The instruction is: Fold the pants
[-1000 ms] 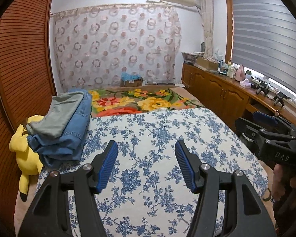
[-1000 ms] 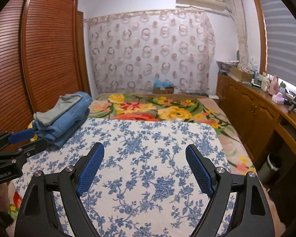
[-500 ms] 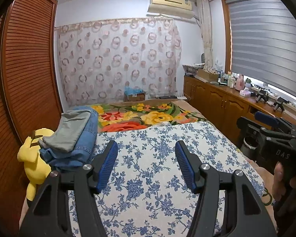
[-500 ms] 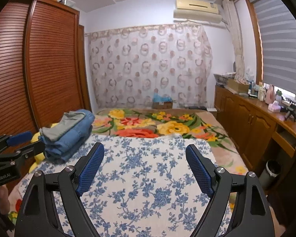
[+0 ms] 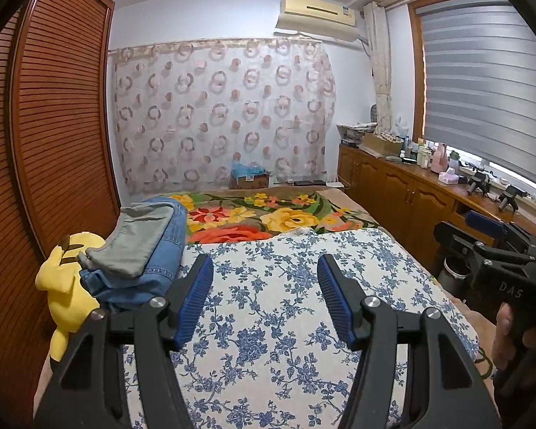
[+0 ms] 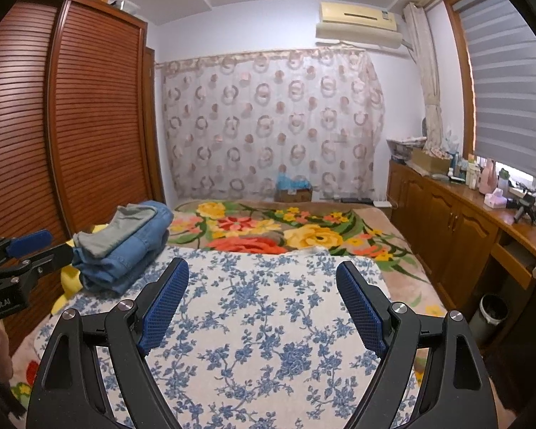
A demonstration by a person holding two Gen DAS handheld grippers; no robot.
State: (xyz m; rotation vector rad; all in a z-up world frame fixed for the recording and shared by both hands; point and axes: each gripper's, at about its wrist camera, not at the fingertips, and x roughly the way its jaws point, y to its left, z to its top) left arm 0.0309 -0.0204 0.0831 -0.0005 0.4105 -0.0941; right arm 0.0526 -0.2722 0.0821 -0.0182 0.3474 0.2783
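While both jaws stand spread and empty, the left hand-held gripper (image 5: 264, 286) and right hand-held gripper (image 6: 262, 295) hover above the bed (image 5: 286, 321). Folded pants (image 5: 143, 250) sit stacked at its left edge.

Left gripper (image 5: 264, 271): jaws spread wide, blue ribbed pads (image 5: 195, 298) facing each other, nothing between them, held level and pointing forward. Right gripper (image 6: 262, 279): jaws spread wider, blue pads (image 6: 164, 304) bare, nothing gripped. Each shows at the edge of the other's view, gripped by a hand (image 5: 511, 343).
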